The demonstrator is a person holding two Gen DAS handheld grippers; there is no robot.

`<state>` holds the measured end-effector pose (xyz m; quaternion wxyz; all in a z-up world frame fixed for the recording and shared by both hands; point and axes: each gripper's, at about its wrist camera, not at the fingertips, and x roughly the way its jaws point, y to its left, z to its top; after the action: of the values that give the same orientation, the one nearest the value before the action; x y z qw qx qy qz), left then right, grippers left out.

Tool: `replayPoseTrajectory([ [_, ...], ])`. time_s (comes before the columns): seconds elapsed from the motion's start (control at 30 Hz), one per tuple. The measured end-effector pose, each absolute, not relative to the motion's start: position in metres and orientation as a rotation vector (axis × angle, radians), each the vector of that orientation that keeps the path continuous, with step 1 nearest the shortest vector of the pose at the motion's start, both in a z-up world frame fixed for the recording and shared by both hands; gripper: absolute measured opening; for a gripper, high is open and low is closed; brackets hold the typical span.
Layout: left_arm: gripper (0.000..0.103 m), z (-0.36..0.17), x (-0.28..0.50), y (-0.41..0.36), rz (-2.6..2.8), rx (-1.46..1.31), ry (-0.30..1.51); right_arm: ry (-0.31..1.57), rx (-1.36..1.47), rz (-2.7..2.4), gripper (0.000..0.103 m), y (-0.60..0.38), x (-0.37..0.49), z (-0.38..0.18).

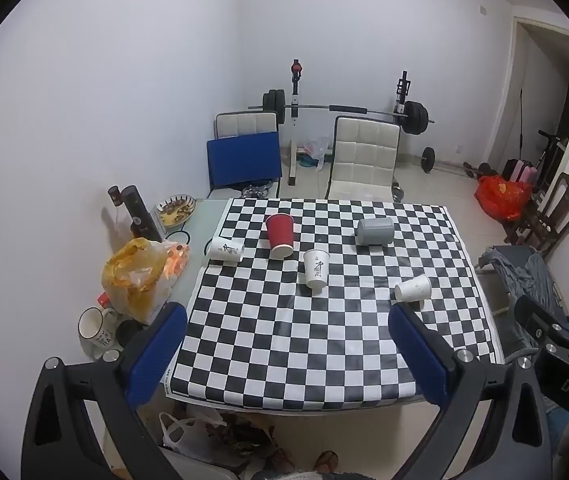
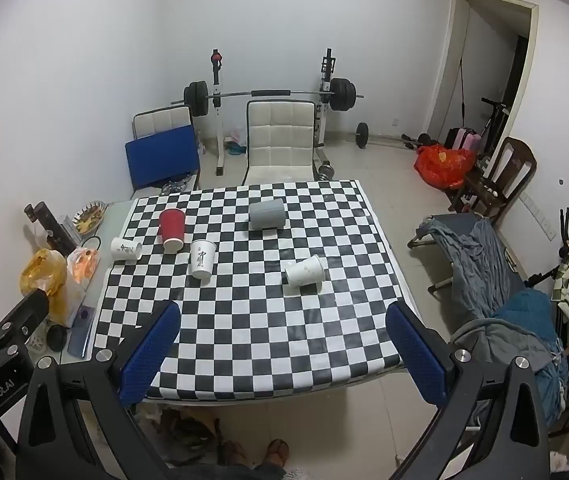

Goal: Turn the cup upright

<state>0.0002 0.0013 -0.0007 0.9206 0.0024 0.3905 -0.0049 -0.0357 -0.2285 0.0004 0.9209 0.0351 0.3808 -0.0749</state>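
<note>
Several cups sit on the checkered cloth [image 1: 324,344] [image 2: 264,320]. A red cup [image 1: 280,235] [image 2: 171,229] and a white printed cup [image 1: 316,268] [image 2: 202,258] stand upright. A grey cup [image 1: 375,231] [image 2: 267,214], a plain white cup [image 1: 413,288] [image 2: 305,271] and a printed white cup [image 1: 226,249] [image 2: 126,248] lie on their sides. My left gripper [image 1: 287,316] is open and empty above the table's near edge. My right gripper [image 2: 283,312] is open and empty too, also high above the near edge.
At the table's left edge are a yellow bag [image 1: 136,280] [image 2: 44,278], a mug [image 1: 94,326], a dark bottle [image 1: 140,216] and a food bowl [image 1: 175,209]. White chairs [image 1: 364,156] and a barbell rack [image 1: 340,110] stand behind. Clothes [image 2: 496,280] lie at right.
</note>
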Motion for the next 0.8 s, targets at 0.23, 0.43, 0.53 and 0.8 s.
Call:
replayPoseTrajectory([
  [0.23, 0.103, -0.0001, -0.0012, 0.0004, -0.007, 0.015, 0.786, 0.788, 0.073, -0.154, 0.103, -0.2296, -0.0325, 0.0001],
  [0.43, 0.103, -0.0005, 0.0015, 0.0053, -0.007, 0.013, 0.788, 0.778, 0.07, -0.157, 0.103, -0.2284, -0.0332, 0.0009],
  [0.53, 0.103, -0.0006, 0.001, 0.0048, -0.007, 0.012, 0.786, 0.78, 0.07, -0.156, 0.103, -0.228, -0.0314, 0.0012],
  [0.8, 0.103, 0.0041, 0.0035, 0.0082, -0.005, 0.014, 0.782, 0.773, 0.069, -0.155, 0.103, -0.2287, -0.033, 0.0024],
])
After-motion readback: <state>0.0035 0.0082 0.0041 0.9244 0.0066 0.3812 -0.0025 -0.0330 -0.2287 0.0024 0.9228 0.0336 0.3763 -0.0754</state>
